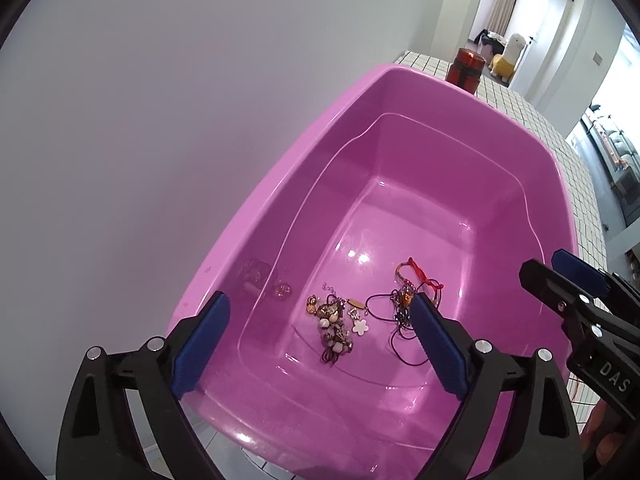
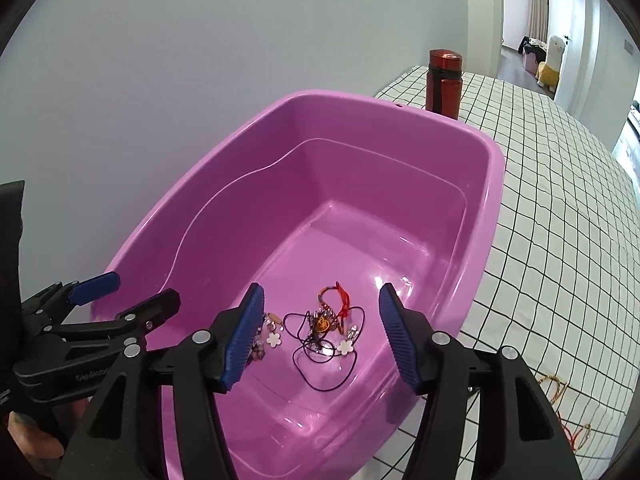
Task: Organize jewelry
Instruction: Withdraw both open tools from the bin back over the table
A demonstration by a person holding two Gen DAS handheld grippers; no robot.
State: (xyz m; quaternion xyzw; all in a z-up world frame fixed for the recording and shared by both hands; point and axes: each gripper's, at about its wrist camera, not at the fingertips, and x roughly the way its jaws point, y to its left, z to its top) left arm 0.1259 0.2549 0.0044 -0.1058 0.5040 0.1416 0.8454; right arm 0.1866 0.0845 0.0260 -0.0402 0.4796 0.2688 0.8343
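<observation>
A pink plastic tub stands on a checked cloth. On its floor lie a beaded charm bracelet with a white flower and a tangle of black cord with a red string. White flower charms show beside the cord. My left gripper hangs open above the bracelet, with nothing between its fingers. My right gripper hangs open above the cord tangle, holding nothing.
A red bottle stands behind the tub's far corner. A white wall runs along the tub's left side. The checked cloth spreads to the right, where a thin gold and orange chain lies.
</observation>
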